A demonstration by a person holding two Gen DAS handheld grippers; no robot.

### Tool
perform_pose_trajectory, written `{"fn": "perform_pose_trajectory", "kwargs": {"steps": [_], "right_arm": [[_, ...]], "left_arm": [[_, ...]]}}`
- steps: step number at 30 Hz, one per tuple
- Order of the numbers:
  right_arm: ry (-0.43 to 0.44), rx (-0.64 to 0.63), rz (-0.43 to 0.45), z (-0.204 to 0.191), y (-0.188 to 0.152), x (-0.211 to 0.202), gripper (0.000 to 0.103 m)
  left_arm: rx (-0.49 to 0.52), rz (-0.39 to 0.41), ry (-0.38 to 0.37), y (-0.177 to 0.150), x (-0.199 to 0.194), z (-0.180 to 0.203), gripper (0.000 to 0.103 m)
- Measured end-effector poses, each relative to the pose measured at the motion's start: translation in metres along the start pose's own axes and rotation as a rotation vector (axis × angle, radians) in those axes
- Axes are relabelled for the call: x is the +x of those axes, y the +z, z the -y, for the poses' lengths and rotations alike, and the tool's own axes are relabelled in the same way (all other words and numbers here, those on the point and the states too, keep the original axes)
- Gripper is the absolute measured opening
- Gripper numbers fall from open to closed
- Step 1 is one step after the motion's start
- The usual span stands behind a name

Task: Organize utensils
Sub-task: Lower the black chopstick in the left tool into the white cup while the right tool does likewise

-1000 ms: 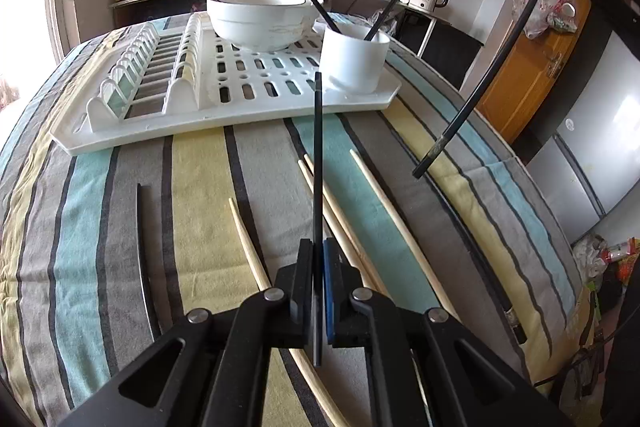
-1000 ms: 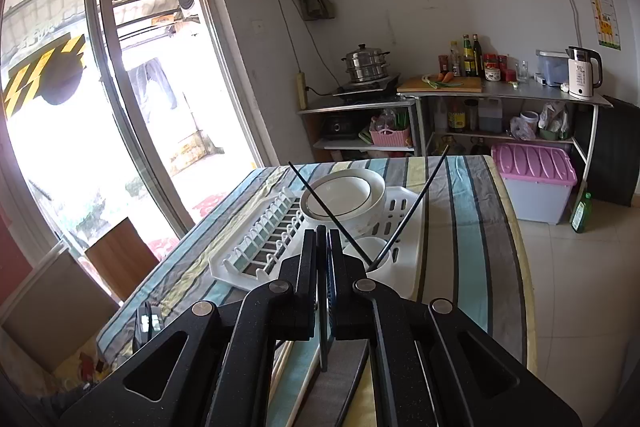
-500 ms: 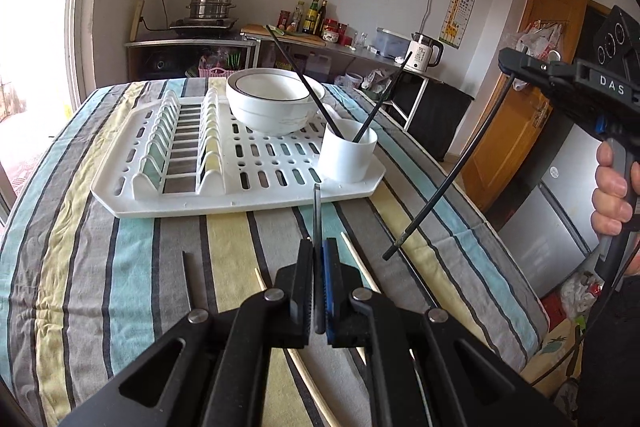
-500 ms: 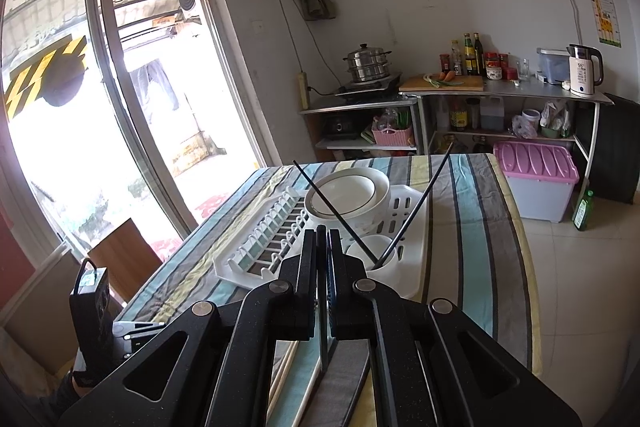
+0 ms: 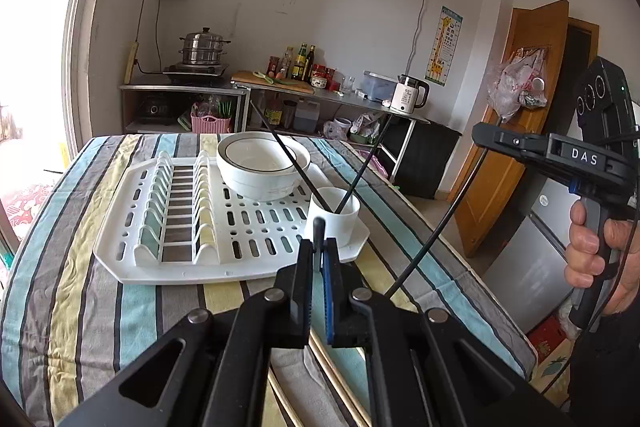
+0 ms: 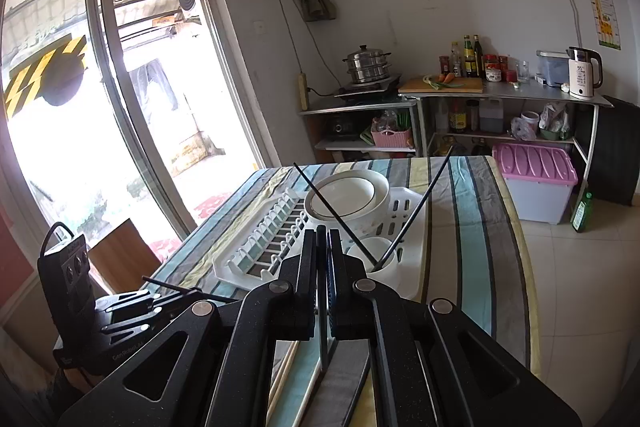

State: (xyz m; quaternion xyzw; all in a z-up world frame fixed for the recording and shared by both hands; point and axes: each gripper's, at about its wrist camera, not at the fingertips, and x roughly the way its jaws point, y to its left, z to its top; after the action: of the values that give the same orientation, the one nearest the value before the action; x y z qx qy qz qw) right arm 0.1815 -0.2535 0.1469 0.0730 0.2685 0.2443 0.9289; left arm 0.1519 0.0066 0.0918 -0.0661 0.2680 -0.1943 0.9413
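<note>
Two slim black chopsticks (image 5: 294, 163) lean crossed in a smooth white round cup (image 5: 334, 213) at the near right corner of the perforated white plastic drying rack (image 5: 180, 227). Behind the cup sits a glossy white bowl (image 5: 262, 167). The left gripper (image 5: 319, 259) pinches a matte black chopstick (image 5: 319, 227); the right gripper (image 6: 323, 255) clamps another (image 5: 436, 231). Pale wooden chopsticks (image 5: 324, 351) on the striped cloth bench (image 5: 80, 287) are mostly hidden under the left jaws.

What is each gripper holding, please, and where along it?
Left gripper: a black chopstick, near one end. Right gripper: another black chopstick, also near one end.
</note>
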Motion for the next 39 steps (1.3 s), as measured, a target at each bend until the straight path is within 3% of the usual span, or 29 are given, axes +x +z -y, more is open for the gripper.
{"fn": "perform_pose_trajectory", "kwargs": {"steps": [14, 27, 39], "right_arm": [[-0.019, -0.008, 0.016, 0.004, 0.015, 0.001, 0.004], [-0.075, -0.021, 0.118, 0.015, 0.058, -0.001, 0.004], [-0.094, 0.020, 0.143, 0.041, 0.074, 0.025, 0.004]], "left_arm": [[0.045, 0.051, -0.013, 0.038, 0.002, 0.013, 0.005], [0.097, 0.118, -0.049, 0.104, -0.002, 0.036, 0.005], [0.088, 0.055, -0.025, 0.115, 0.048, 0.028, 0.005]]}}
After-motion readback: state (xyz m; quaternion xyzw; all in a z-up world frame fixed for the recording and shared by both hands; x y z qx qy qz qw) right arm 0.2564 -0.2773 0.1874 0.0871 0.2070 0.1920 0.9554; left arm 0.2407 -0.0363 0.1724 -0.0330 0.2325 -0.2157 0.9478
